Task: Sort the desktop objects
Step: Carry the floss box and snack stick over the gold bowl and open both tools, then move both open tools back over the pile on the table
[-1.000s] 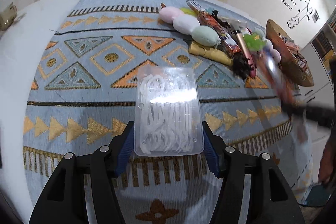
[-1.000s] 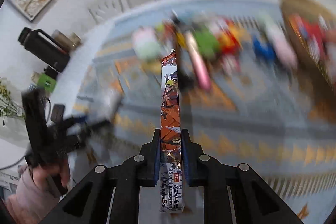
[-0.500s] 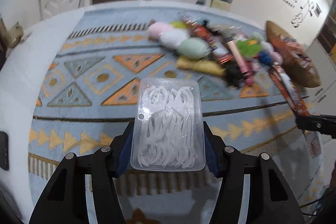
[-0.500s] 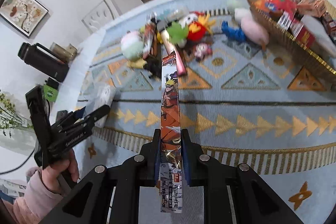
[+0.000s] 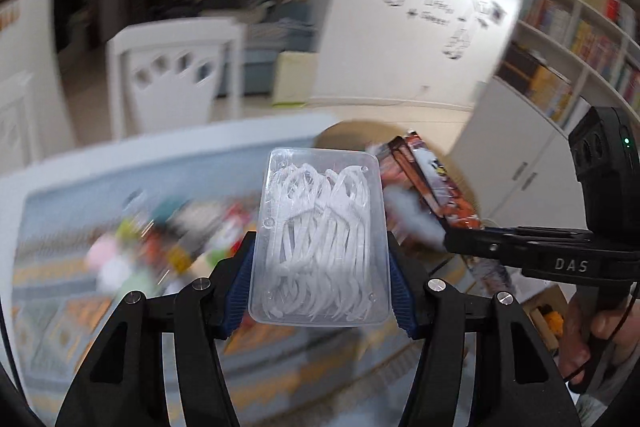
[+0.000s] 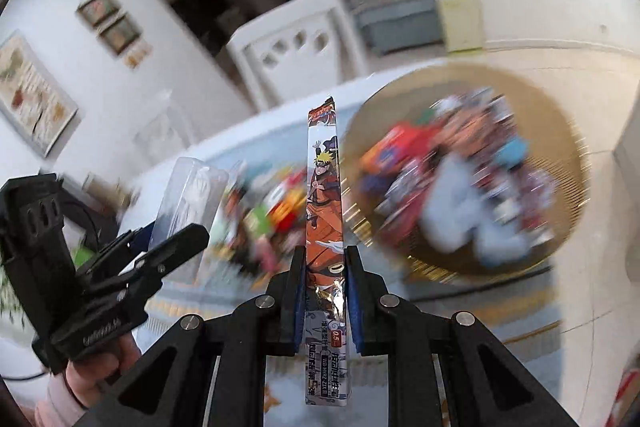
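Left gripper (image 5: 320, 287) clamped on a clear floss-pick box (image 5: 322, 239), held in the air above the patterned table mat (image 5: 60, 327); right gripper (image 6: 325, 291) pressed shut on a slim orange card pack (image 6: 325, 211), standing upright between its pads, just left of the round woven basket (image 6: 568, 147) of blurred sorted items; white chair (image 6: 296, 43) beyond
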The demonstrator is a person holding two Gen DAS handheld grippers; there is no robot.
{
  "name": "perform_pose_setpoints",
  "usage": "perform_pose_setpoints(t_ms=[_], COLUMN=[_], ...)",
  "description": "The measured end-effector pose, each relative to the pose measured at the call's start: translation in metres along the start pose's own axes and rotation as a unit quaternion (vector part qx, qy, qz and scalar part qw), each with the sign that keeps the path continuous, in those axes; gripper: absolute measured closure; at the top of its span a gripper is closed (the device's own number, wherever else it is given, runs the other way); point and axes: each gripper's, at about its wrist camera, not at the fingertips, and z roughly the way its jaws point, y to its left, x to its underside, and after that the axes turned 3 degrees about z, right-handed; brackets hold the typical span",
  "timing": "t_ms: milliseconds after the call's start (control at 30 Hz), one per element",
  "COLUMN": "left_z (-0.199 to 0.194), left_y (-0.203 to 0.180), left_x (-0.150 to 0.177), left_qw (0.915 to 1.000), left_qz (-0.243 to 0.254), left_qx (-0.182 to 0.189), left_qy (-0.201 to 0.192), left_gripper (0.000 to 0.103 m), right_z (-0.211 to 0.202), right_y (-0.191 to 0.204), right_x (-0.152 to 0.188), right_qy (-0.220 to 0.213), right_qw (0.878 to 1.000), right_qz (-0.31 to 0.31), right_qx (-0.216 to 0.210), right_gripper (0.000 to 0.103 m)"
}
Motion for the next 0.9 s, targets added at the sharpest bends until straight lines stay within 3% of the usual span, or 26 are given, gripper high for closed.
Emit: perform_pose_setpoints(t_ms=[233,467,533,633,900], left_z=[0.068,0.111,0.117,0.126,0.106], left_y=[-0.040,-0.046,-0.041,-0.031,-0.012], left_x=[-0.053,-0.070,-0.071,-0.068,-0.042], left_qw=[0.9987,0.9987,0.9986,0.9989,0.9976], left_qz=[0.018,0.024,0.013,-0.007,-0.041], left_qx=[0.048,0.042,0.049,0.036,0.032], left_qy=[-0.002,0.014,0.015,0.030,0.046], left_gripper=[0.047,0.046,0.046,0.041,0.041], right_z=[-0.022,-0.005,0.000,0.005,-0.001], right_y=[-0.049,-0.060,-0.064,-0.070,-0.089], right_x=[-0.041,-0.067,-0.071,-0.074,-0.052], right_qy=[-0.042,-0.040,-0.035,-0.028,-0.012], right_qw=[0.997,0.997,0.997,0.995,0.993], right_qz=[0.049,0.036,0.036,0.056,0.105], right_qx=[0.046,0.064,0.066,0.072,0.057], right_gripper=[0.086,0.086,0.085,0.068,0.066])
